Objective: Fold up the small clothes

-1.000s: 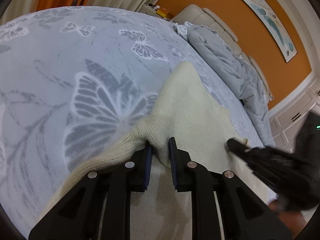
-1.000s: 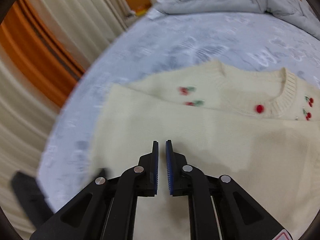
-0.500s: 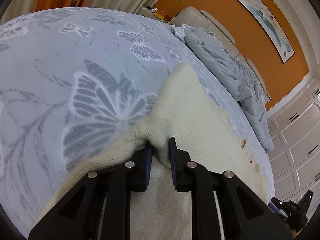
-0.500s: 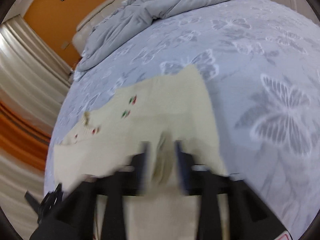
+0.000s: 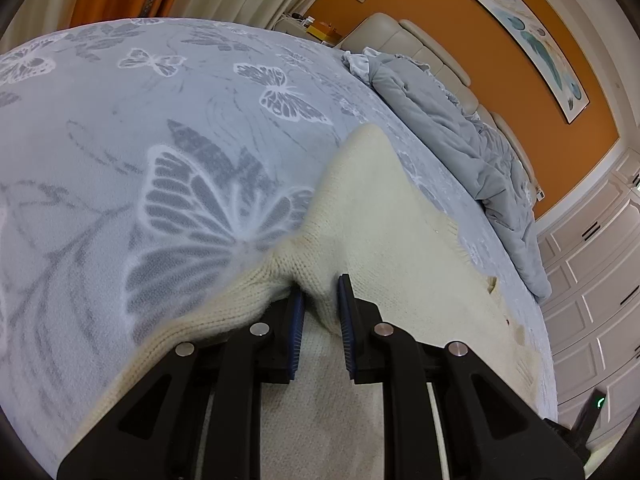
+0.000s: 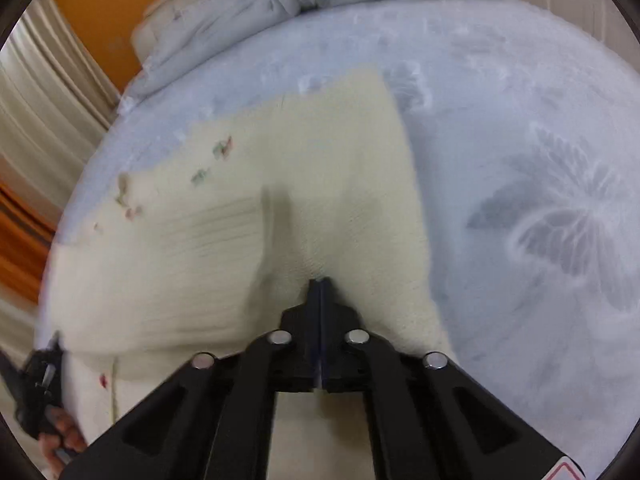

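Note:
A cream knit sweater [image 5: 384, 216] with small cherry motifs [image 6: 222, 148] lies flat on the bed. My left gripper [image 5: 320, 294] sits at the sweater's left edge, shut on a raised fold of the knit that fills the gap between its blue pads. My right gripper [image 6: 320, 282] rests near the sweater's right edge. Its jaws are pressed together, with the knit puckered up into their tips and a ridge [image 6: 272, 236] running off to the left. In the right wrist view the left gripper's black body [image 6: 36, 376] and a person's fingers [image 6: 60, 436] show at the lower left.
The bed has a grey-blue cover with white butterflies [image 5: 208, 200]. A bunched grey duvet [image 5: 460, 144] lies along the padded headboard [image 5: 404, 36]. Orange wall, curtains and white cabinet doors [image 5: 592, 300] surround the bed. The bedcover stretches to the right of the sweater [image 6: 540, 220].
My right gripper swept from beside the left gripper across the sweater to its right side, with its jaws apart midway and now closed. The left gripper kept its grip and place.

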{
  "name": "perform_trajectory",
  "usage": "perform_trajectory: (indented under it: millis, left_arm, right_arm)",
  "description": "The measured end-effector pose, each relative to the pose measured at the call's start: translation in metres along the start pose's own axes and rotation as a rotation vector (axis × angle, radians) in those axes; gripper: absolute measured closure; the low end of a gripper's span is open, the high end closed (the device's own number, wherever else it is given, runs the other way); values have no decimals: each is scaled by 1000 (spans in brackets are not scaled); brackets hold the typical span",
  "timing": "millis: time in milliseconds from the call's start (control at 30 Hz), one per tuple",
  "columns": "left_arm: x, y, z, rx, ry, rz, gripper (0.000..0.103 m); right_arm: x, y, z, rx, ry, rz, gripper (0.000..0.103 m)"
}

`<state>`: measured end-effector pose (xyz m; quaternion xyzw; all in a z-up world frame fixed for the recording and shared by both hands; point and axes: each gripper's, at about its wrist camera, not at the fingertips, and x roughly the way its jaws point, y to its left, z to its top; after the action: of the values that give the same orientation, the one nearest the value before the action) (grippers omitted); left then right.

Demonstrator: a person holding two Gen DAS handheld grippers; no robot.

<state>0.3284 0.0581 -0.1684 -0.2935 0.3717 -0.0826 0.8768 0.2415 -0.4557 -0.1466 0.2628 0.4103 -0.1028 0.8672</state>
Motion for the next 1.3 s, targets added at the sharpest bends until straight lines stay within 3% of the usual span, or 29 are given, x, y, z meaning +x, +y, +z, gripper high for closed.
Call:
perform_trajectory:
  millis: [100, 167, 200, 267, 300, 333, 400, 533, 633, 667, 733, 867, 1000, 1033, 1100, 1133, 1167, 1200, 1233, 1300]
  left_arm:
    - [0, -1, 1, -3, 8, 3, 86]
    - [-2, 0, 3, -19, 26, -2, 86]
    - [-7, 0, 5, -19, 52, -2, 85]
    - [-24, 1, 3, -12, 92, 1, 75]
    - [-42, 2, 1, -11, 115, 3, 60]
    - [-58, 4, -2, -11, 127, 12, 38]
    - [-98, 11, -11, -11, 138, 42, 17]
    - [-166, 39, -41, 5, 176, 110, 10]
    - [-196, 73, -68, -64, 237, 140, 9]
    - [-203, 86, -79, -109, 259, 125, 9]
    - [-220, 93, -90, -116, 202, 70, 9]
    - [-219, 86, -97, -141, 230, 70, 6]
    - [-213, 85, -102, -190, 253, 23, 5]
    - [-211, 84, -103, -203, 266, 10, 6]
    - [-206, 79, -103, -233, 298, -18, 11]
    - [-206, 77, -103, -241, 312, -24, 28]
    - [-203, 75, -103, -248, 342, -34, 44]
    - [-197, 73, -103, -248, 392, -36, 77]
    - [-194, 70, -103, -245, 424, -27, 95]
    - [-199, 66, -100, -245, 425, -27, 96]
  right_arm:
    - [-23, -6, 5, 130, 33, 26, 102]
    - [-53, -1, -5, 118, 7, 35, 88]
    - [-66, -1, -14, 109, 6, 32, 86]
    - [-96, -2, -39, 70, 34, 24, 71]
    - [-112, -5, -58, 43, 57, 0, 54]
    - [-127, -8, -79, 16, 78, -39, 40]
    - [-151, -19, -114, -17, 106, -104, 36]
    - [-183, -46, -175, 30, 192, -156, 27]
    - [-189, -68, -204, 158, 240, -108, 26]
    - [-186, -73, -211, 205, 249, -81, 22]
    - [-185, -70, -215, 199, 224, -58, 19]
    - [-180, -58, -224, 176, 192, 54, 18]
    - [-172, -48, -223, 180, 176, 134, 18]
    - [-170, -47, -223, 184, 175, 151, 20]
    - [-168, -44, -223, 189, 167, 165, 42]
    - [-166, -42, -222, 190, 174, 172, 75]
    - [-162, -41, -220, 196, 195, 152, 89]
    - [-161, -42, -220, 209, 205, 159, 88]
    - [-165, -41, -218, 223, 187, 166, 89]
    - [-176, -37, -214, 226, 157, 184, 90]
